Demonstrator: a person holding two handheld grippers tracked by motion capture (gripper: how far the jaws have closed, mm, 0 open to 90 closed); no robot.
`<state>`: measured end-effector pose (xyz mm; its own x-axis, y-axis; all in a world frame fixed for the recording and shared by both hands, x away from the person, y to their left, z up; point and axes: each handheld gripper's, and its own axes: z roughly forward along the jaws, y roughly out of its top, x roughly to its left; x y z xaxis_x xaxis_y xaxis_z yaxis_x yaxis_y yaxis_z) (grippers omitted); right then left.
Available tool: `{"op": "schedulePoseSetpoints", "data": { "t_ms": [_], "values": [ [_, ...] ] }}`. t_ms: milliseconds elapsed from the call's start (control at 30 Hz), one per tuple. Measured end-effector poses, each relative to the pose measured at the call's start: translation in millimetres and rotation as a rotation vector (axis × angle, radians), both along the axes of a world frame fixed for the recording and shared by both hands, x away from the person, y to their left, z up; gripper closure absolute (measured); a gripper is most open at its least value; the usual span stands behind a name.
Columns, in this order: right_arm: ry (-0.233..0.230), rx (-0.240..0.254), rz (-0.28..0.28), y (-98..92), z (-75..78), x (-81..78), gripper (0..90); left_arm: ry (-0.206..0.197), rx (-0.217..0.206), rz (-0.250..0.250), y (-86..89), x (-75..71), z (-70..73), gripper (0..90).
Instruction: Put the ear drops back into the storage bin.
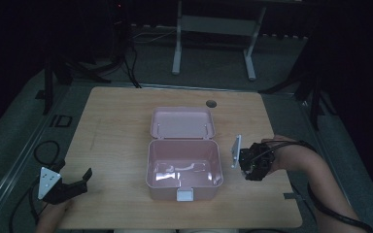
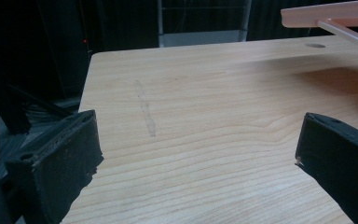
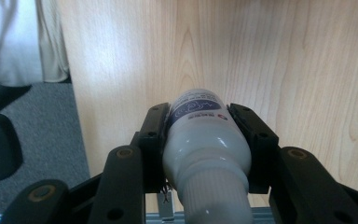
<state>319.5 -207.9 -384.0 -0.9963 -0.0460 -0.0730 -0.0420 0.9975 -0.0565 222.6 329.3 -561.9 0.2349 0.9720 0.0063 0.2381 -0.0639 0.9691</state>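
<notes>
A white plastic bottle (image 3: 205, 154) sits clamped between the two black jaws of the right gripper (image 3: 200, 121), its labelled base pointing away past the fingertips and its ribbed neck back toward the gripper's body. The pads press on the widest part of the bottle's sides, which looks like a sensible hold: a round, smooth body is least likely to twist out there. Beyond the fingertips lies bare wooden table (image 3: 270, 56), so the bottle hangs clear of the surface rather than resting on it.

In the high view the right gripper (image 1: 253, 164) hovers just beside the right wall of an open pink lunch box (image 1: 184, 167), whose lid (image 1: 182, 122) is folded back flat behind it. The empty tub leaves a wide opening, probably the bottle's destination.

The left gripper (image 1: 75, 184) rests near the table's front left corner, well apart from the box, its jaws spread wide with nothing between them but tabletop (image 2: 205, 116).
</notes>
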Motion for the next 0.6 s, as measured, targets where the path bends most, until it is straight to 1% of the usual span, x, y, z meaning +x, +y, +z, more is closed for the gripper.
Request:
{"op": "schedulePoseSetpoints", "data": {
  "t_ms": [33, 67, 100, 167, 200, 233, 300, 333, 400, 600],
  "values": [
    [0.000, 0.000, 0.000, 0.0, 0.0, 0.0, 59.8, 0.000, 0.000, 0.001, -0.1, 0.1, 0.0, 0.3],
    [-0.002, 0.001, -0.003, 3.2, 5.7, 0.1, 59.7, 0.000, 0.000, 0.000, 0.0, 0.0, 0.0, 0.4],
    [-0.002, 0.001, -0.003, 3.2, 5.7, 0.1, 59.7, 0.000, 0.000, 0.000, 0.0, 0.0, 0.0, 0.4],
    [-0.010, -0.006, 0.007, 8.7, 13.3, 0.5, 59.8, 0.001, -0.001, 0.000, 0.0, 0.1, 0.0, 0.3],
    [-0.010, -0.006, 0.007, 8.7, 13.3, 0.5, 59.8, 0.001, -0.001, 0.000, 0.0, 0.1, 0.0, 0.4],
    [-0.017, -0.001, 0.011, 12.3, 18.6, 0.8, 59.8, 0.002, -0.001, -0.001, 0.1, 0.1, 0.0, 0.4],
    [-0.019, -0.001, 0.012, 14.2, 21.3, 1.0, 59.8, 0.002, -0.001, -0.001, 0.1, 0.2, 0.1, 0.4],
    [-0.022, 0.006, 0.017, 18.3, 25.9, 1.0, 59.8, 0.003, -0.001, -0.001, 0.2, 0.2, 0.1, 0.4],
    [-0.021, 0.006, 0.015, 20.3, 27.7, 1.0, 59.8, 0.003, -0.001, -0.002, 0.2, 0.2, 0.1, 0.4],
    [-0.023, 0.002, 0.018, 34.4, 33.9, 1.5, 59.8, 0.002, -0.002, -0.003, 0.4, 0.0, 0.1, 0.4]
  ]
}}
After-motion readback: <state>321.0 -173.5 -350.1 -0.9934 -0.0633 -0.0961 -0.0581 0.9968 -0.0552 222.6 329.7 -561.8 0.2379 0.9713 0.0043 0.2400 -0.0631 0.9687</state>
